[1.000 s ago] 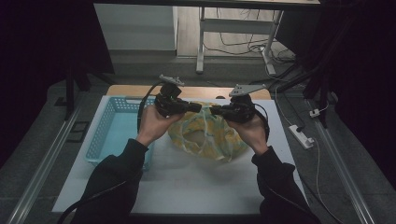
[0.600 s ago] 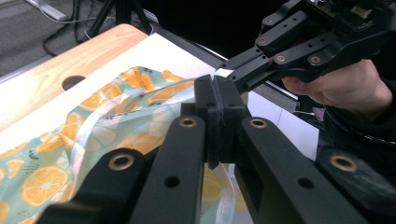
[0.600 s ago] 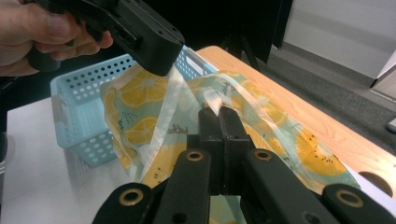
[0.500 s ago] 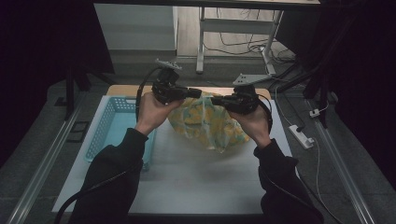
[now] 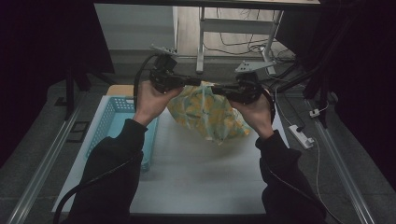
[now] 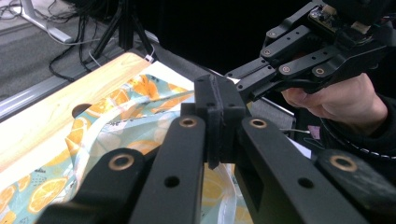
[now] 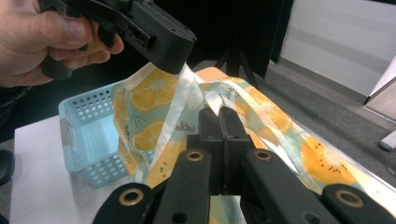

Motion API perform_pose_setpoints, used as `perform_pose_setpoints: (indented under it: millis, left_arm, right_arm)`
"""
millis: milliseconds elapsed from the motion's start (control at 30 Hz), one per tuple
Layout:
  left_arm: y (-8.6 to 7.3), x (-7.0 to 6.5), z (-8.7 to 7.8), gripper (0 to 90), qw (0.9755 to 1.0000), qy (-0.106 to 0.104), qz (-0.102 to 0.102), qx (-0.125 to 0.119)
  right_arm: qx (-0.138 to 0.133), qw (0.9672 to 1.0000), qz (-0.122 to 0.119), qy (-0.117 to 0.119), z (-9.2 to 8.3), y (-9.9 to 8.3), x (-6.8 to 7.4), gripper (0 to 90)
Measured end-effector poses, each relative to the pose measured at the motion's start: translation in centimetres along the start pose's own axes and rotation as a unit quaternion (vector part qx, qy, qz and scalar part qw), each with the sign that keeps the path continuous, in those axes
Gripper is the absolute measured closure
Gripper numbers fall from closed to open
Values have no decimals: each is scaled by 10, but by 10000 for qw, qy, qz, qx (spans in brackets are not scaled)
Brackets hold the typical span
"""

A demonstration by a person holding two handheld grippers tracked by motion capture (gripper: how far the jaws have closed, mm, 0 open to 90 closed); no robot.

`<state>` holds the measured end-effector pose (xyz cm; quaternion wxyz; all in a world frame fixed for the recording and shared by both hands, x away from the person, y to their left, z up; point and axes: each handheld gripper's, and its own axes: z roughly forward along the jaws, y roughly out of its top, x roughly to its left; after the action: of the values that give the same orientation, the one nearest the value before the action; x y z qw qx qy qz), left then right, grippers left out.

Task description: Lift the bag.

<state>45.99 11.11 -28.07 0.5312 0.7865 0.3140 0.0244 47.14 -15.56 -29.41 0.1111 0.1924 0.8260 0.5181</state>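
Grippers hold a thin plastic bag with orange-slice prints [image 5: 205,114] up over the far middle of the white tabletop [image 5: 196,177]. Left gripper [image 5: 189,81] and right gripper [image 5: 218,87] each pinch its top edge. Next, I think, carry it over the light blue plastic basket [image 5: 114,116] at the left edge.

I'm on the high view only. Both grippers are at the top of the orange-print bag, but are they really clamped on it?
Observer: Yes. In the right gripper view the right gripper has its jaws shut on a pale strip at the bag's top edge.
Operator: And the left one?
Observer: In the left gripper view the left gripper is shut, with the bag's printed plastic running in under its jaws.
Operator: What is printed on it?
Observer: Orange slices on pale blue-green.
Operator: Where's the basket?
Observer: The blue basket stands on the white table, beyond the hanging bag.
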Motion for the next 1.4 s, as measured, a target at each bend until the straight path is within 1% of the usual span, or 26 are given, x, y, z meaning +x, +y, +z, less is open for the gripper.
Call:
perform_pose_setpoints:
  millis: [100,267,433,500,567,800,833,900,967,1033,1100,1167,1233,1300,1333,1400]
  left_arm:
    - [7,-2,-4,900,10000,-7,25,-81]
    - [18,-7,-8,900,9998,27,115,-141]
    - [29,-9,-12,900,9996,50,140,-225]
    - [33,-10,-14,900,9995,87,168,-255]
    - [36,-10,-16,900,9993,65,158,-323]
    - [49,-12,-24,900,9987,169,189,-446]
    - [51,-12,-25,900,9985,176,195,-472]
    - [54,-12,-31,900,9977,92,159,-660]
    - [59,-14,-35,900,9972,103,171,-721]
    - [60,-17,-35,900,9973,110,200,-696]
    - [57,-17,-33,900,9978,131,224,-603]
    - [52,-15,-29,900,9983,113,194,-535]
    - [46,-12,-24,900,9989,117,186,-413]
    - [41,-11,-20,899,9994,33,200,-298]
    - [39,-11,-17,899,9995,-29,269,-159]
    - [37,-15,-12,895,9988,97,469,58]
  right_arm:
    - [-50,10000,-13,-11,-3,7,0,900]
    - [-116,9999,-94,-75,-9,19,0,900]
    - [-170,9997,-131,-144,-16,30,1,900]
    - [-168,9995,-164,-212,-18,34,0,900]
    - [-183,9994,-169,-237,-19,37,-1,900]
    - [-244,9988,-228,-349,-27,49,-2,900]
    - [-241,9987,-237,-371,-28,51,-2,900]
    - [-279,9986,-236,-375,-29,53,-2,900]
    - [-340,9985,-233,-357,-30,56,-1,900]
    - [-333,9984,-256,-385,-30,59,0,900]
    - [-263,9984,-297,-415,-28,59,1,900]
    - [-250,9984,-284,-421,-26,58,1,900]
    - [-219,9984,-262,-443,-25,56,0,900]
    - [-161,9982,-274,-507,-23,54,-1,900]
    - [-160,9983,-255,-503,-23,54,-2,900]
    - [-164,9983,-239,-509,-22,52,-4,900]
